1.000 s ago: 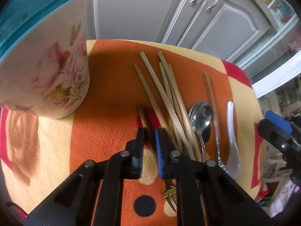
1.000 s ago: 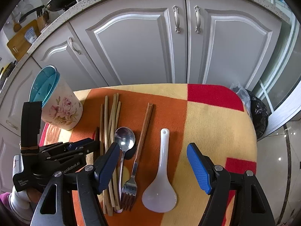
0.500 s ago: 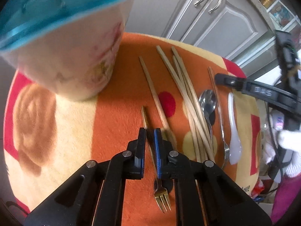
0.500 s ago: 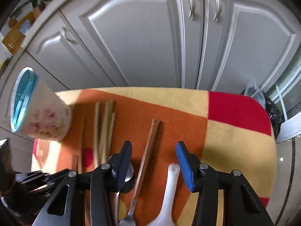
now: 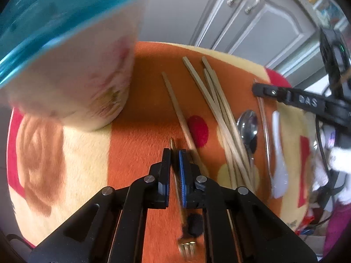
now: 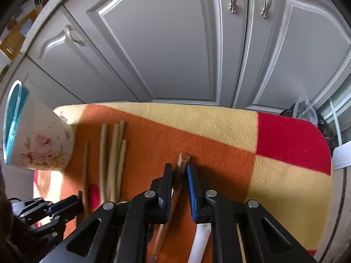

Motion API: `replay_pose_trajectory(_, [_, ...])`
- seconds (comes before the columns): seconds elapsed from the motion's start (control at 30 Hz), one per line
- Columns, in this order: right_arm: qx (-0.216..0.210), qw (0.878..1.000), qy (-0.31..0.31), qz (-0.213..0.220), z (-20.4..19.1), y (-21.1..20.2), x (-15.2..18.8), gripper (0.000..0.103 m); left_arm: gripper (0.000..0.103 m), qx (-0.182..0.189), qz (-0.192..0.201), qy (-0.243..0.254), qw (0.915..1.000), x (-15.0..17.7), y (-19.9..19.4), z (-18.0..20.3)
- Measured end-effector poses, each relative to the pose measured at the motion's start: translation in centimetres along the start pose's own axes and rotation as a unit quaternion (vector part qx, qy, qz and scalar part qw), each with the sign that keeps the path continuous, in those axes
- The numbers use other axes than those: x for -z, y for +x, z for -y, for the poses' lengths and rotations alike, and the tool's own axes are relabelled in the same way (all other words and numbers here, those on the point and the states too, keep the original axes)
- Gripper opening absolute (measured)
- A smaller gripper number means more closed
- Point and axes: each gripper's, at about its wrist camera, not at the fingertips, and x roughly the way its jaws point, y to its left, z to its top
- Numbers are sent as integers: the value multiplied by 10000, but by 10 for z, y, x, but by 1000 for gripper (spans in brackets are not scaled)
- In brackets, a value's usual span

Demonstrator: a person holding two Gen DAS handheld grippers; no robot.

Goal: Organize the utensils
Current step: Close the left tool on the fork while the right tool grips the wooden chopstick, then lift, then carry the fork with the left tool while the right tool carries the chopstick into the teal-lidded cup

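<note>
My left gripper [image 5: 174, 153] is shut on a gold fork [image 5: 186, 246], handle forward and tines at the bottom, lifted above the cloth. The floral cup with a teal rim [image 5: 72, 65] looms at upper left. Wooden chopsticks [image 5: 215, 100], a steel spoon [image 5: 248, 125] and a white soup spoon [image 5: 277, 164] lie to the right. My right gripper [image 6: 179, 171] has its jaws closed around the wooden handle of a fork [image 6: 181, 175]. The cup [image 6: 39, 146] and chopsticks [image 6: 111, 160] lie to its left.
A yellow, orange and red blanket [image 6: 285, 140] covers the small table. Grey cabinet doors [image 6: 175, 43] stand behind it. A black bag [image 6: 307, 111] sits at the far right on the floor.
My left gripper closed on the gold fork and lifted it toward the cup. My right gripper moved down and forward and closed from wide open around the wooden-handled fork.
</note>
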Motion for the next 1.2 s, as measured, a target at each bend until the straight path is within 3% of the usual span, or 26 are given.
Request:
replay_pose_trajectory(0.33, [-767,9921,-111,990,-21,-104,38,10,5,327,711,214,9967,29,-78,-8])
replay_pose_trajectory(0.5, [-837,9864,-384,1361,-36,-149,76,10,5,380,910,291,9947,46,-106,-5])
replay_pose_trajectory(0.73, [-730,9839,-493,1557,-49,-180,106,10,5,436,1203,343,9912,59,-145,-7])
replay_pose_trajectory(1.03, [-911,9720,-787,2019,-69,-226,97,10,5,645,1664,199,9837,40,-213,-20])
replay_pose_trajectory(1.2, [-1135,9596,-1002,2372,-95,-253,71,10,5,455,1994,87,9788,13,-247,-34])
